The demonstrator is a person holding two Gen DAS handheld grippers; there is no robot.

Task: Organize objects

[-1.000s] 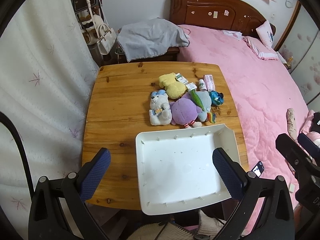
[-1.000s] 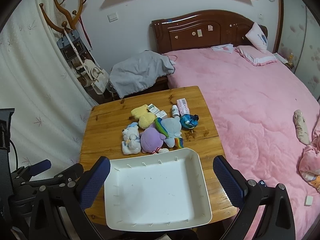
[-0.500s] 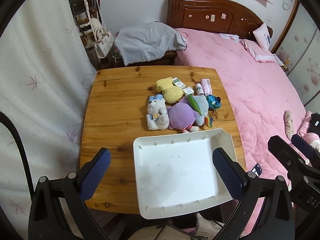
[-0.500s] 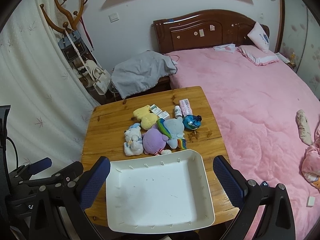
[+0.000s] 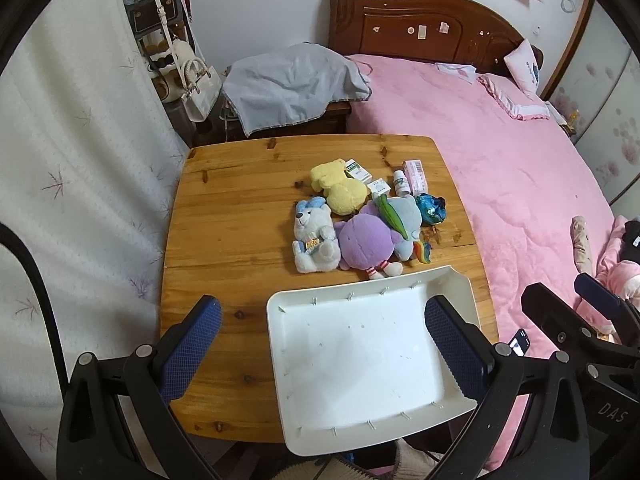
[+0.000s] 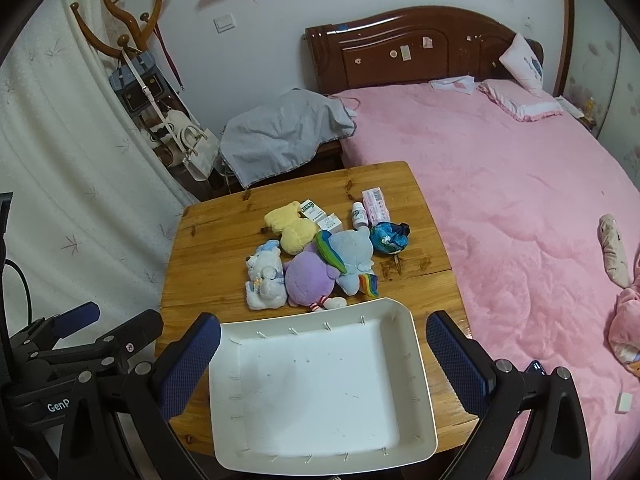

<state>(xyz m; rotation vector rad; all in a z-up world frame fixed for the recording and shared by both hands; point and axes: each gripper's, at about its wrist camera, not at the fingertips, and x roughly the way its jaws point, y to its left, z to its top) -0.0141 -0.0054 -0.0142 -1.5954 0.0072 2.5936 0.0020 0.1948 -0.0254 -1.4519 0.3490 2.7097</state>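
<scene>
Both the left gripper (image 5: 322, 350) and right gripper (image 6: 323, 354) hover above the white tray (image 6: 414, 356), fingers wide and holding nothing.

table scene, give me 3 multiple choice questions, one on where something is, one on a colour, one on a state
1. Where does the white bear plush lie among the soft toys?
A. in the tray
B. at the left end of the toy cluster, beside the purple plush
C. on the bed

2. What colour is the plush at the far side of the cluster?
A. yellow
B. red
C. black

3. What state is the white tray in?
A. full of toys
B. upside down
C. empty, upright on the wooden table

Answers: 1 B, the bear lies left of the purple plush on the table. 2 A, its fabric is pale yellow. 3 C, only the bare white floor of the tray shows inside the rim.
</scene>
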